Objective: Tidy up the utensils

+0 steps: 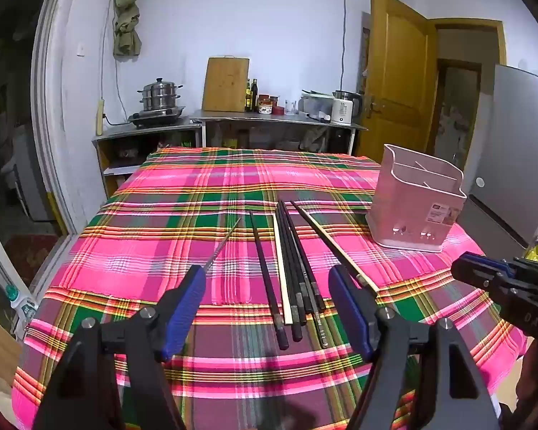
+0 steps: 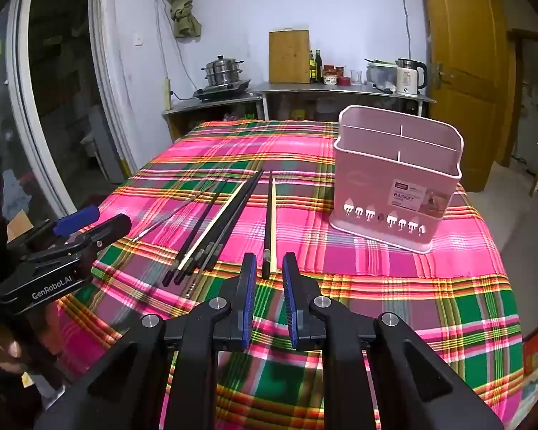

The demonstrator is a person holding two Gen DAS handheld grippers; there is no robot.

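- While nothing is being lifted yet, the worktop point(image 2: 394, 286) is lying under a pink, green and yellow plaid cloth and carrying everything the task needs.
- Standing upright on that cloth at about two o'clock from the utensils, the pink basket point(image 2: 394, 193) is showing open, divided compartments; no utensil is showing above its rim, so I judge the sorting as not begun. It is looking like thin, light plastic that could tip if a stick is jabbed against its wall.
- Hovering over the near edge at about seven o'clock from the sticks, the left gripper point(image 1: 265, 301) is holding its jaws spread wide, pinching nothing.
- Sitting at about six o'clock from the separate pair, the right gripper point(image 2: 267, 286) is keeping its jaws nearly together with a narrow gap, and nothing is lying between them.
- Lying flat in a loose fan, the dark chopsticks point(image 1: 297, 279) are touching one another with one pale stick among them; they are looking stiff, light and smooth, so likely to roll or slip. Taking hold near the thick near ends, across the shaft, seems wisest.
- Resting apart at three o'clock from the fan, the separate pair point(image 2: 270, 229), one dark and one pale, are lying side by side just ahead of the right jaws.
- Lying alone at nine o'clock from the fan, the thin metal skewer point(image 1: 222, 247) is looking the hardest to pinch off cloth.
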